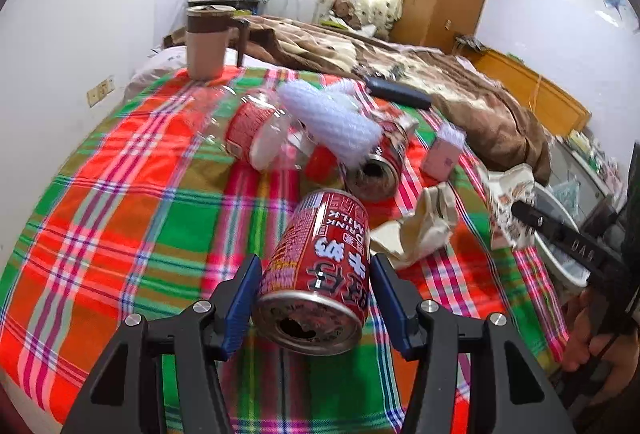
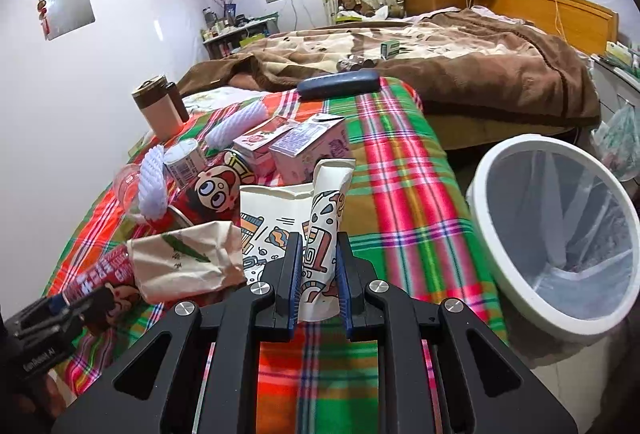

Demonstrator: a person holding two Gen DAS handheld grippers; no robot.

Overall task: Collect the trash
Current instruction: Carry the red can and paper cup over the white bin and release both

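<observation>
In the left wrist view my left gripper (image 1: 315, 266) is shut on a red milk drink can (image 1: 320, 234), its blue pads against the can's sides. The can tilts, with its punctured top towards the camera, over the plaid blanket (image 1: 120, 214). In the right wrist view my right gripper (image 2: 320, 240) is shut on a flattened white paper cup (image 2: 324, 202) with cartoon prints. A white bin (image 2: 492, 194) with a clear liner stands on the floor to the right of the bed. A crushed beige paper cup (image 2: 188, 262) lies just left of the right gripper.
On the blanket lie a second red can (image 1: 376, 170), a clear bottle with a red label (image 1: 248, 130), white foam netting (image 1: 332, 118), pink cartons (image 2: 308, 150), a dark case (image 2: 340, 84) and a brown-lidded mug (image 1: 208, 42). A brown quilt (image 2: 440, 46) covers the far bed.
</observation>
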